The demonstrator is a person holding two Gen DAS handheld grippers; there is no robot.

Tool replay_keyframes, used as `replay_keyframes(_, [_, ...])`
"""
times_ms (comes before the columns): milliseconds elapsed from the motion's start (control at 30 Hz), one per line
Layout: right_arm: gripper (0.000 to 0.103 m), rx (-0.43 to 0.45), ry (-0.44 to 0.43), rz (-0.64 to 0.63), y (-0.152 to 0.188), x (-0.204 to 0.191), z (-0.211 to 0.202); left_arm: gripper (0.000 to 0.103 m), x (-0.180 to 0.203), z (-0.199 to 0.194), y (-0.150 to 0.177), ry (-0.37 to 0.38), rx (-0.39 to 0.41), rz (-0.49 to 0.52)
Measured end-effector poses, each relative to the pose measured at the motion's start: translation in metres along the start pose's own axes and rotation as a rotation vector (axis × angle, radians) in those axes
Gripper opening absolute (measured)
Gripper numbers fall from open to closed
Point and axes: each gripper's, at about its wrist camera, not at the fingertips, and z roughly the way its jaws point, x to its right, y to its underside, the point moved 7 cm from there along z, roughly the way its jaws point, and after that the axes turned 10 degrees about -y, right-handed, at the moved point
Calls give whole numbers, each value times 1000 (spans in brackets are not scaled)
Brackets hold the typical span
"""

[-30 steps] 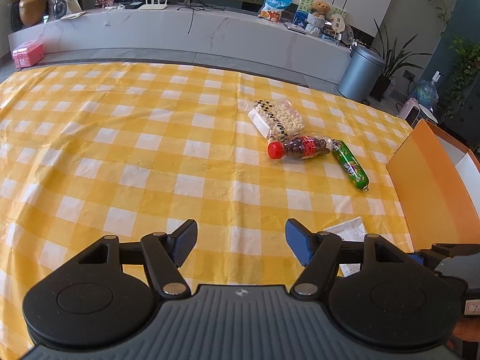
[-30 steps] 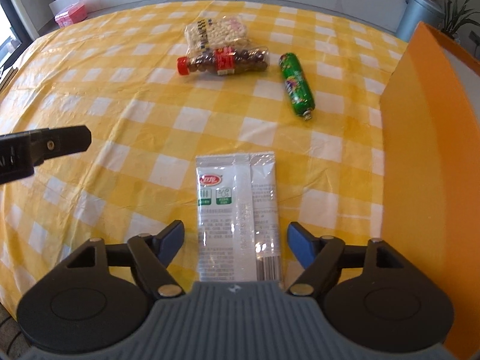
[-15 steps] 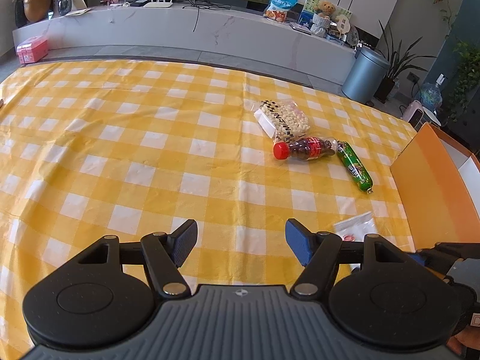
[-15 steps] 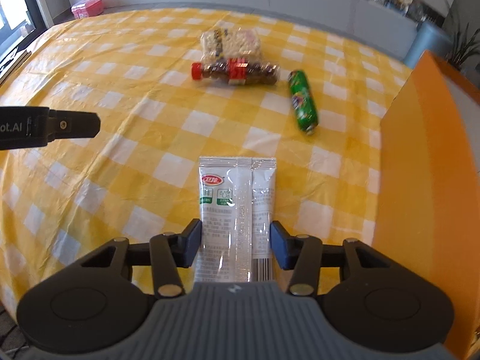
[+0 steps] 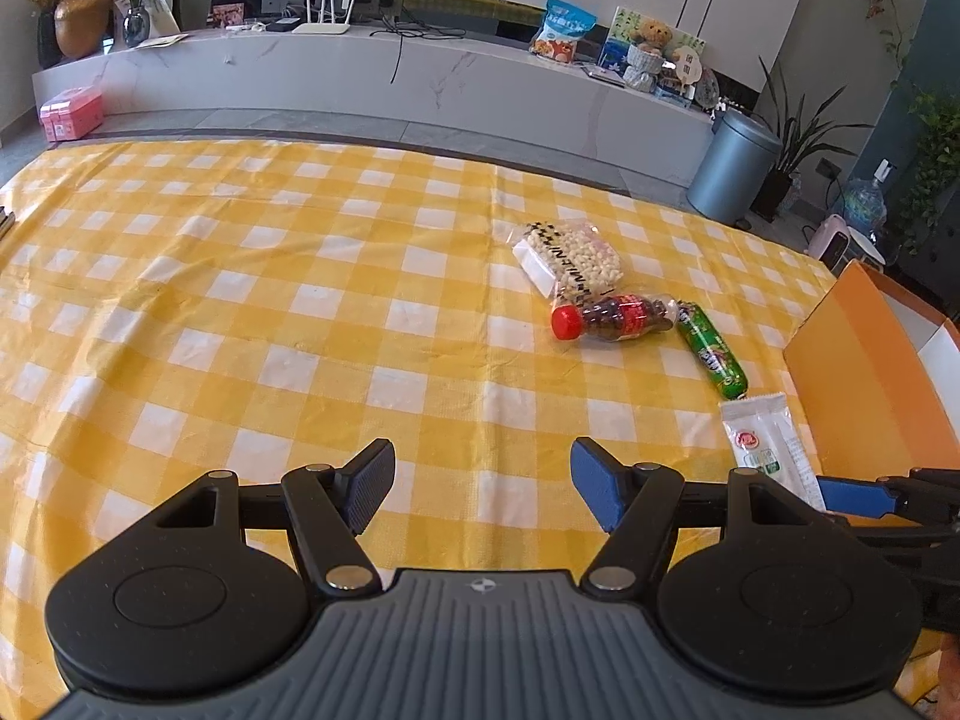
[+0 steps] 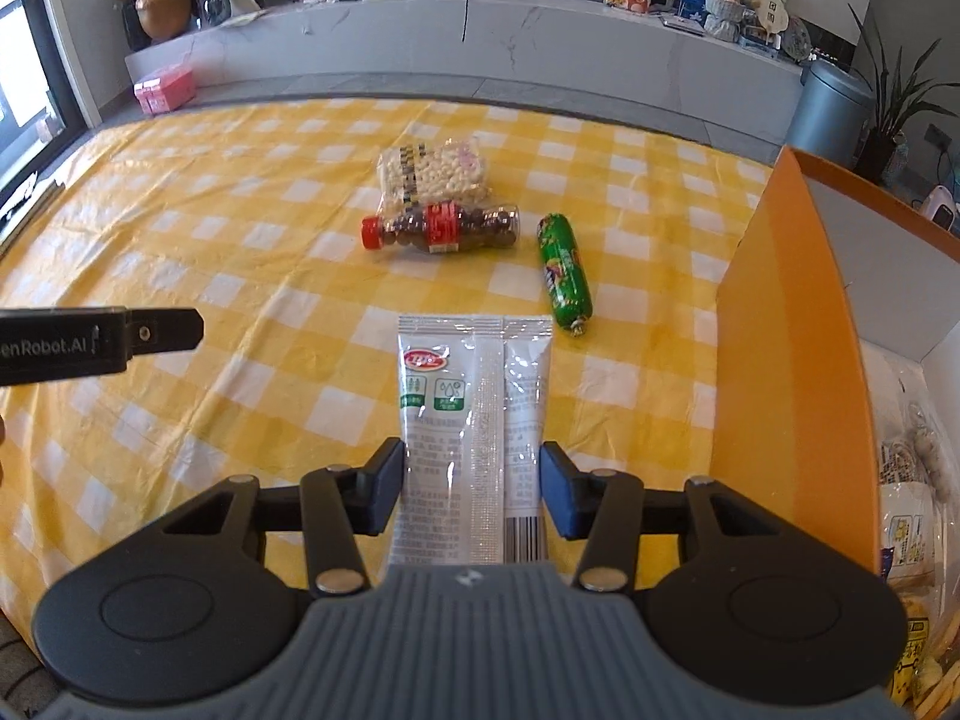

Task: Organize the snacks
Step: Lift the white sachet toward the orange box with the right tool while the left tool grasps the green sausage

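Observation:
My right gripper (image 6: pixel 471 480) is shut on a white snack packet (image 6: pixel 474 408), its blue pads pressing both long sides near the barcode end. The packet hangs a little above the yellow checked tablecloth (image 6: pixel 240 276), just left of the orange box (image 6: pixel 792 360). The left wrist view shows the same packet (image 5: pixel 768 450) held beside the box (image 5: pixel 864 372). My left gripper (image 5: pixel 483 489) stands open over bare cloth with nothing between its fingers. Further back lie a red-capped bottle (image 6: pixel 444 228), a green sausage-shaped snack (image 6: pixel 564 270) and a clear bag of pale kernels (image 6: pixel 432 171).
Several snack bags (image 6: pixel 912 510) lie inside the orange box at the right. One finger (image 6: pixel 162 333) of my left gripper juts in from the left edge. Beyond the table run a marble counter (image 5: pixel 420 78) and a grey bin (image 5: pixel 732 174).
My right gripper's jaws closed onto the white packet and lifted it off the cloth. The left gripper stayed open and did not move.

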Motion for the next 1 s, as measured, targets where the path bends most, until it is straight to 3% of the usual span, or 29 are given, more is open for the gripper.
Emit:
replay_keyframes(200, [48,83,-30,79,-13,19,-32,79,31,-8,-4,56,17,49])
replay_keyframes(400, [48,185,-34,135,-18,44,-68,79,80,-7,-16,53,52,76])
replay_keyframes(567, [48,301,-39,194,-20,72,-114,79,121,13,-28,53,30,56])
replay_keyframes(667, [48,371,-108,249,-19,83,-135,79,145,30,-35,85,19,67])
replay_keyframes(867, [48,413,-155,293,-16,88,-141,79,179,73,-44,-31,41,107])
replay_keyframes(1000, [48,400,-149,287,-16,85,-134,75,187,103,-35,-101,-41,126])
